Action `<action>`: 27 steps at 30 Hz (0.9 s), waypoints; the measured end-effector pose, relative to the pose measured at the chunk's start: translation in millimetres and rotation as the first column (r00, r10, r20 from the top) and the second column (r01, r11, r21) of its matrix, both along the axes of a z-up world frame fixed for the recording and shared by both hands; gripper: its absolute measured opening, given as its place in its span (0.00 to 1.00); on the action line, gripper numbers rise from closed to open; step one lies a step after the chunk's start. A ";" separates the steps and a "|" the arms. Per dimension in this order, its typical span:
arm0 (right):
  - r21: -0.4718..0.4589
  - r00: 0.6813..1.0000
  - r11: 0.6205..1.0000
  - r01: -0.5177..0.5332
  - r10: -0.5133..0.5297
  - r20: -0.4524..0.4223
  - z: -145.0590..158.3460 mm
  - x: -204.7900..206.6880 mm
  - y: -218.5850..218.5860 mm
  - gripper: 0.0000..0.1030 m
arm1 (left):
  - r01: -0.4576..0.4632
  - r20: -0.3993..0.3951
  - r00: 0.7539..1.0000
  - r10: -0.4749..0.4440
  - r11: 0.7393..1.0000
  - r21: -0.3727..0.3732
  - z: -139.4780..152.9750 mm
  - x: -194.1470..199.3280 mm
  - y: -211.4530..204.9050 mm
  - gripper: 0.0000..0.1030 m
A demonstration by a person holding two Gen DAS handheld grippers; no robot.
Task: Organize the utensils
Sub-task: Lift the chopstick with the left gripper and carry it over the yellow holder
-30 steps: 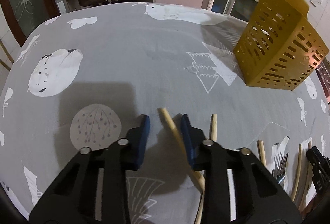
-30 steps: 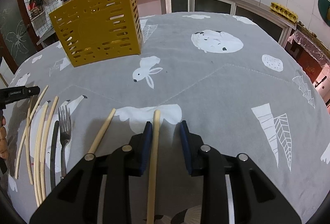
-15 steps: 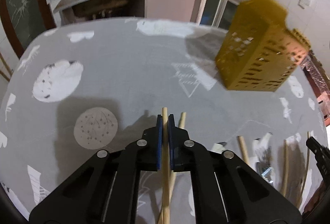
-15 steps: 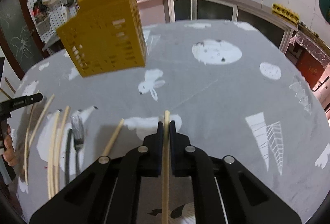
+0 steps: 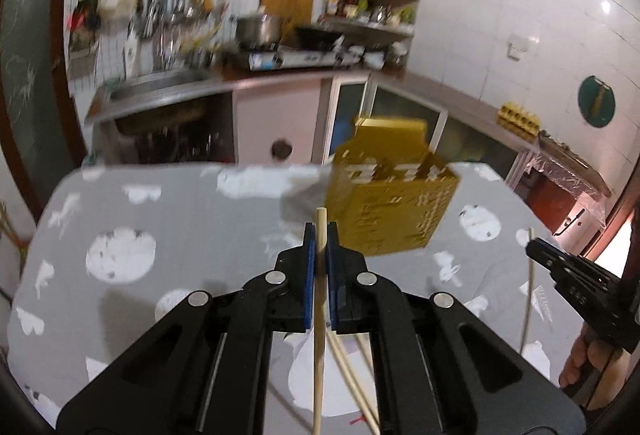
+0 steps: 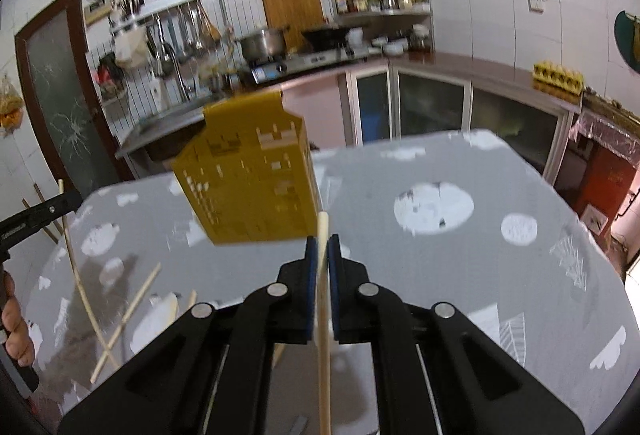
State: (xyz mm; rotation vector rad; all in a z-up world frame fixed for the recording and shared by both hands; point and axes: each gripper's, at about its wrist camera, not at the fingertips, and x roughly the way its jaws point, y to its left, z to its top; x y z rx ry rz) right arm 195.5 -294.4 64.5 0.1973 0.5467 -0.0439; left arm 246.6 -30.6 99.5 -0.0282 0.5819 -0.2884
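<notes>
The left tongs (image 5: 319, 235) are clamped on a pale wooden chopstick (image 5: 319, 315), whose tip stands just past the blue pads and whose lower end is cut off by the frame edge. The right tongs (image 6: 322, 249) are likewise closed on a second chopstick (image 6: 323, 335), its lower end also lost at the frame edge. The yellow slotted utensil holder (image 5: 390, 203) is seen on the grey patterned bench (image 5: 160, 219) beyond both tips, blurred in the left wrist view so that its slots are hard to read; its interior cannot be made out. In the left wrist view the right tongs appear at the right edge, partly cut off, with part of a hand (image 5: 580, 363) below them. Loose chopsticks (image 6: 124, 319) are seen lying on the bench in the right wrist view, while the fork cannot be made out. A second ago both pairs of tongs stood apart around chopsticks that lay flat on the bench; since then they have closed and both chopsticks have been lifted clear of the cloth. Far more of the kitchen wall and shelves is now shown, and the holder sits lower in both views.
</notes>
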 end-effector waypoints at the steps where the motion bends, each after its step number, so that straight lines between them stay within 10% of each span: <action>1: -0.005 1.000 1.000 0.007 -0.007 0.023 4.8 -1.0 -0.4 0.06 | -0.001 0.027 1.000 0.001 1.000 0.007 5.1 -3.6 -2.7 0.04; 15: -0.013 0.964 1.000 0.019 -0.014 0.264 67.3 4.2 3.1 0.06 | -0.009 0.114 0.993 0.013 1.000 -0.030 35.0 2.8 -9.4 0.04; 27: 0.015 0.892 1.000 -0.001 -0.006 0.453 156.2 56.7 3.9 0.06 | 0.015 0.264 0.965 0.003 0.998 -0.067 123.9 29.8 -38.6 0.04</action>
